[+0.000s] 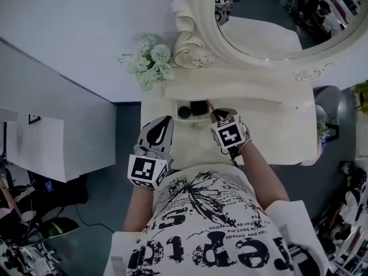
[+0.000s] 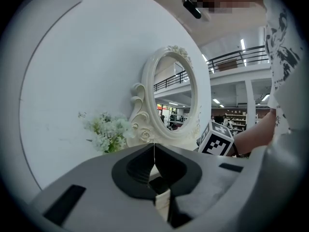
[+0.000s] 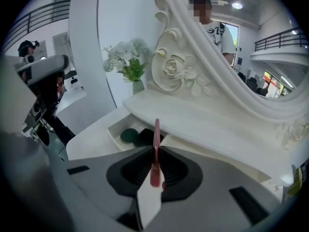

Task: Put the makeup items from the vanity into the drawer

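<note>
On the white vanity [image 1: 287,125] a small drawer [image 1: 174,109] stands open under the shelf. A round dark green compact [image 1: 184,112] and a black item [image 1: 199,107] lie in it. My right gripper [image 1: 217,117] hovers just right of the drawer, shut on a thin pink makeup pencil [image 1: 210,109]. In the right gripper view the pink pencil [image 3: 156,139] stands up between the jaws of my right gripper [image 3: 155,153], its tip over the drawer [image 3: 116,135]. My left gripper [image 1: 163,125] rests shut and empty at the vanity's front left; in its own view my left gripper [image 2: 154,161] holds nothing.
An oval mirror [image 1: 270,22] in a carved frame rises at the back of the vanity. A bunch of white flowers [image 1: 150,61] stands at its left. Grey floor and a white wall lie left of the vanity. The person's torso is close against the front edge.
</note>
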`<action>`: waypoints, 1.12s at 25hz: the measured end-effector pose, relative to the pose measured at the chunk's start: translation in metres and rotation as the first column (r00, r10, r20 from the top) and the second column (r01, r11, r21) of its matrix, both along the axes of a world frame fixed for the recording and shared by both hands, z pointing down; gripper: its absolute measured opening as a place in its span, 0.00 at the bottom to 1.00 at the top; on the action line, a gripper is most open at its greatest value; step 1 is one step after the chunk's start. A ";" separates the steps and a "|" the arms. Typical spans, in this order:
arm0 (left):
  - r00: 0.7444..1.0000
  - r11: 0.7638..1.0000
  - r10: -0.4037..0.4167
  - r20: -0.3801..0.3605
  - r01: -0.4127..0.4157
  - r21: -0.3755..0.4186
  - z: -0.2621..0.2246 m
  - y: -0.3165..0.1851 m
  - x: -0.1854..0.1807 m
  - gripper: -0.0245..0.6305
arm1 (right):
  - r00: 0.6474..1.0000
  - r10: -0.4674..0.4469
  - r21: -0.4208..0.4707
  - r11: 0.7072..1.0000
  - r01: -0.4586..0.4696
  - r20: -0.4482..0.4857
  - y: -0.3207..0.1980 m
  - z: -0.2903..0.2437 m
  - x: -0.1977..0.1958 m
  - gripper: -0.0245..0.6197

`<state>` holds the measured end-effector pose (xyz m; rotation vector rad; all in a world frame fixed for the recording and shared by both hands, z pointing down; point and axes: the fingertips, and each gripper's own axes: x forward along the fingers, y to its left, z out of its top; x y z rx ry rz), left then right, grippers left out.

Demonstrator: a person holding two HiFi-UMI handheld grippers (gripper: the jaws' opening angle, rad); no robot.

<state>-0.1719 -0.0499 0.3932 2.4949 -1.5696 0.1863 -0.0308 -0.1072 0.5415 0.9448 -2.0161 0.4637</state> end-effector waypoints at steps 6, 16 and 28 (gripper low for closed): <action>0.998 0.998 -0.069 -0.004 0.069 0.007 0.008 0.001 -0.031 0.07 | 0.982 -0.184 -0.024 0.983 0.184 -0.044 -0.001 0.014 -0.054 0.13; 0.986 0.986 -0.167 -0.020 0.167 -0.004 0.012 0.011 -0.065 0.07 | 0.941 -0.310 -0.029 0.951 0.308 -0.137 -0.009 0.028 -0.084 0.13; 0.991 0.992 -0.130 -0.017 0.130 -0.001 0.009 0.004 -0.056 0.07 | 0.981 -0.194 0.015 0.981 0.194 -0.007 -0.015 0.007 -0.076 0.25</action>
